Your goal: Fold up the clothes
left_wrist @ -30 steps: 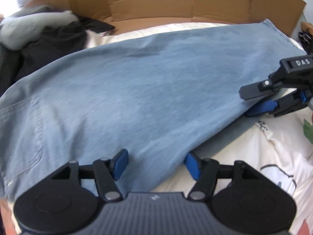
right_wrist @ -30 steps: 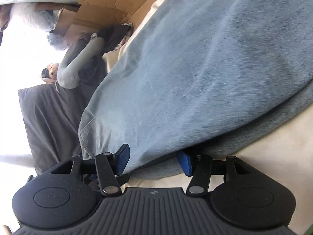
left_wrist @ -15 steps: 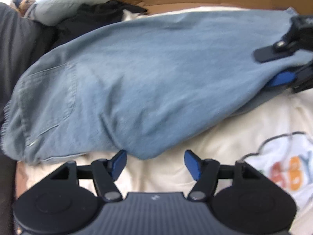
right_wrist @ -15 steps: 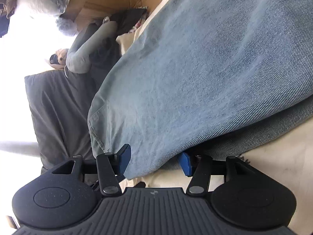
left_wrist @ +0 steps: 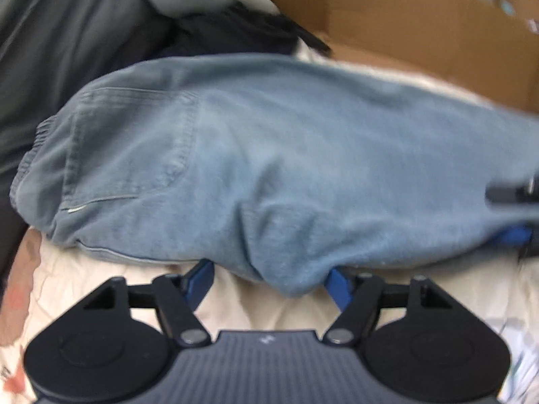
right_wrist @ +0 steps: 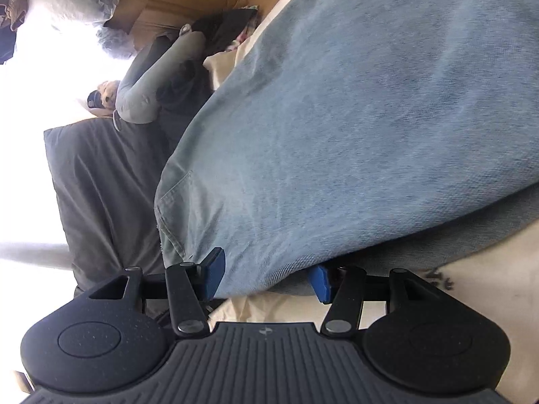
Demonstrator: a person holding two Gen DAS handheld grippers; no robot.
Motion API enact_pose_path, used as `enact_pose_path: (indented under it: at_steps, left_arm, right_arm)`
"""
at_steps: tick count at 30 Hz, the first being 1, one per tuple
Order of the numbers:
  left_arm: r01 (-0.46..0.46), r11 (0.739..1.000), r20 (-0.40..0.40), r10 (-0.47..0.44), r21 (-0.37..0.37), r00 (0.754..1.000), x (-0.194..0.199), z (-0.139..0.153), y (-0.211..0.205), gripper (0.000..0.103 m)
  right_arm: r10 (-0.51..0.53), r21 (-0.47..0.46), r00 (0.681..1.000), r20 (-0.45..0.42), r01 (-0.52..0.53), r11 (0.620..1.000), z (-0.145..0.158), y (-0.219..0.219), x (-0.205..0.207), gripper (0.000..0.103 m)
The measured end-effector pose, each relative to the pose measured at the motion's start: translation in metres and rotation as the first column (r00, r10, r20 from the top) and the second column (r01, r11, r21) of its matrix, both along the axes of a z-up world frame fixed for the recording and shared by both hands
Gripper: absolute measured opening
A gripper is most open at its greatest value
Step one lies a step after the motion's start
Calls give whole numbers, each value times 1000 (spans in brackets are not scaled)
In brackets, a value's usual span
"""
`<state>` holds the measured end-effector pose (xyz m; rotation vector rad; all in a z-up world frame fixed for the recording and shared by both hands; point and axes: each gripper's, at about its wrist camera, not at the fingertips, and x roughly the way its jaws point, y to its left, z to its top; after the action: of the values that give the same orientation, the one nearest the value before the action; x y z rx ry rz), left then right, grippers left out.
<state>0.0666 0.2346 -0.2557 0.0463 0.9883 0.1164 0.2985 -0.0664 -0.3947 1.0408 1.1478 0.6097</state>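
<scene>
In the left wrist view, the light blue jeans (left_wrist: 286, 168) are lying folded lengthwise across the cream bedsheet (left_wrist: 279, 306), with the waistband and back pocket toward the left edge and the leg running off to the right. The left gripper (left_wrist: 271, 281) is sitting at the near edge of the jeans with its blue pads (left_wrist: 198, 281) spread apart; a bulge of the fold is hanging between them, but the pads are not pressing on it, so the jaws are standing open around the cloth rather than clamping it. This placement appears intended to catch the doubled edge for the next fold. At the far right edge the right gripper (left_wrist: 515, 215) is showing, blurred, with one finger over the denim and a blue pad under it. A cardboard box wall (left_wrist: 421, 30) is standing behind the sheet, and dark clothing (left_wrist: 235, 30) is piled at the far left corner. In the right wrist view, the right gripper (right_wrist: 267, 277) is straddling the leg end of the jeans (right_wrist: 353, 118), both layers lying between its pads, which appear to be bearing on the thick fold; I judge it is gripping the denim to keep the layers aligned. A grey cushion (right_wrist: 101, 202) is lying beyond the waistband.
</scene>
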Motion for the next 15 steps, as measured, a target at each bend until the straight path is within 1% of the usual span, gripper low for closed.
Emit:
enact_pose_path:
  at_steps: [2,4,5,9,11,15]
  left_arm:
    - [-4,1000,31,4,-5,1000,2,10,1,66]
    - [-10,1000,58,11,-19,998,5,20,3,58]
    - [-15,999,69,17,-28,997,6,24,4,56]
    - [-57,995,64,63,-80,996,14,28,10,55]
    - [-72,994,55,77,-83,996,14,26,12,55]
    - [-83,992,57,89,-91,994,14,29,14,55]
  right_arm:
    - [4,6,1000,3,-4,1000,1,5,1,56]
    - [9,14,1000,8,-9,1000,2,11,3,57]
    - [13,19,1000,12,-13,1000,3,14,4,57]
    - [27,36,999,18,-28,999,4,30,8,58]
    - [28,44,1000,13,-29,999,1,38,10,63]
    - [15,68,1000,-1,-15,998,-8,55,12,63]
